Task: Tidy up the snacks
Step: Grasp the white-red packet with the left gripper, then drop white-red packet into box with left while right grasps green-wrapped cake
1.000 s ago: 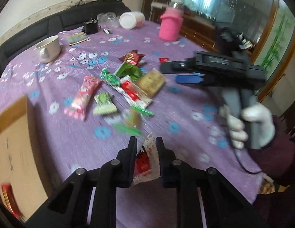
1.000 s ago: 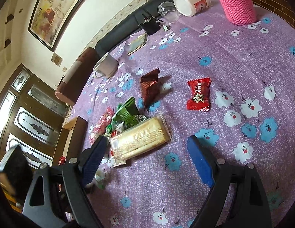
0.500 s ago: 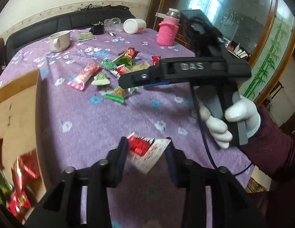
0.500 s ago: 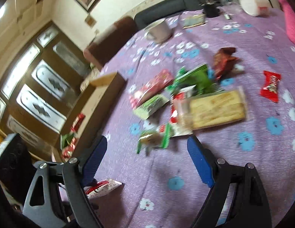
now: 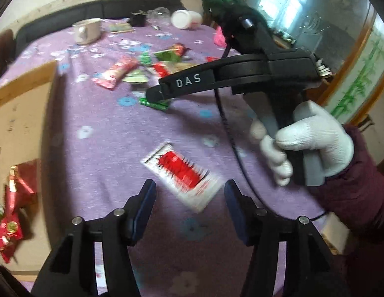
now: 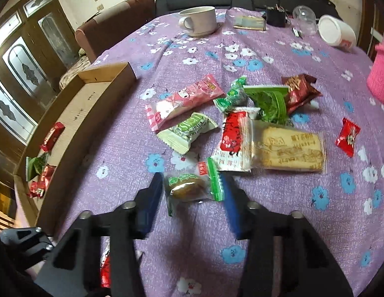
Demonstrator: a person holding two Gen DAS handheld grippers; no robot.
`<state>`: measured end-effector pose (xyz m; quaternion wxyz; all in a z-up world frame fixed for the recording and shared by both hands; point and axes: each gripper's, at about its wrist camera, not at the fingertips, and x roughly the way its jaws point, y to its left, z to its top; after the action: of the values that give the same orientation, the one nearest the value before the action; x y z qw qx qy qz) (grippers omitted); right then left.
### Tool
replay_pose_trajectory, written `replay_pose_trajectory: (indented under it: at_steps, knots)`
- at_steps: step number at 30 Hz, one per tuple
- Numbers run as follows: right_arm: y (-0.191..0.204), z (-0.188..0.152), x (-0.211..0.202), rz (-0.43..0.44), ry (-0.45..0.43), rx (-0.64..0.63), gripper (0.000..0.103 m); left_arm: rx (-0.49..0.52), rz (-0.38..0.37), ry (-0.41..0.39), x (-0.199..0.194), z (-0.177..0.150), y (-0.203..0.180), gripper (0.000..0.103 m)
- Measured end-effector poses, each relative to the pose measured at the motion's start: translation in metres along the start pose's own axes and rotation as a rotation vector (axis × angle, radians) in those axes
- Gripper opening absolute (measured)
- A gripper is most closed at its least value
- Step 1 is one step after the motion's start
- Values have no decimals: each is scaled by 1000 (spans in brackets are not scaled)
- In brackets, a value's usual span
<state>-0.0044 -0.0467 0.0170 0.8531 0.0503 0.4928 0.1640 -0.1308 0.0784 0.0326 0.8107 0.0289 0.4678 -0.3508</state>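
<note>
Two pairs of tongs work over a purple flowered tabletop (image 6: pixel 167 57) strewn with snacks. The left tongs (image 5: pixel 189 193) stand half apart, their jaws having just been opening, and a white sachet with a red label (image 5: pixel 182 170) shows blurred between the tips, touching neither pad; whether it already lies on the cloth I cannot tell. The right tongs (image 6: pixel 192 190), gripped by a white-gloved hand (image 5: pixel 308 146), have just been closing around a clear-wrapped round cake with green ends (image 6: pixel 192 185); the pads sit at the wrapper's two ends, but whether they press it I cannot tell.

Taking that cake as the mark: just behind it lies a heap holding a pale green wafer packet (image 6: pixel 189 131), a pink cartoon-printed bar (image 6: pixel 184 101), a red-and-white sachet (image 6: pixel 234 141) and a clear pack of tan biscuits (image 6: pixel 288 148). Off to its left stands an open brown cardboard box (image 6: pixel 92 101) with a few red and green sweets inside. Far behind it, at the tabletop's back edge, sits a white mug (image 6: pixel 199 19).
</note>
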Motion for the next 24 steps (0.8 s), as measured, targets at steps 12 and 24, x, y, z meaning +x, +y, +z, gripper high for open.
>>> replay_pose_trajectory:
  at_steps: [12,24]
  knots:
    - [-40,-38,-34,53,-41,80,44,-188,99,38,21,19,11,75]
    - [-49,-52,-44,99,-73,110,44,-27,219,20,35,21,-7,35]
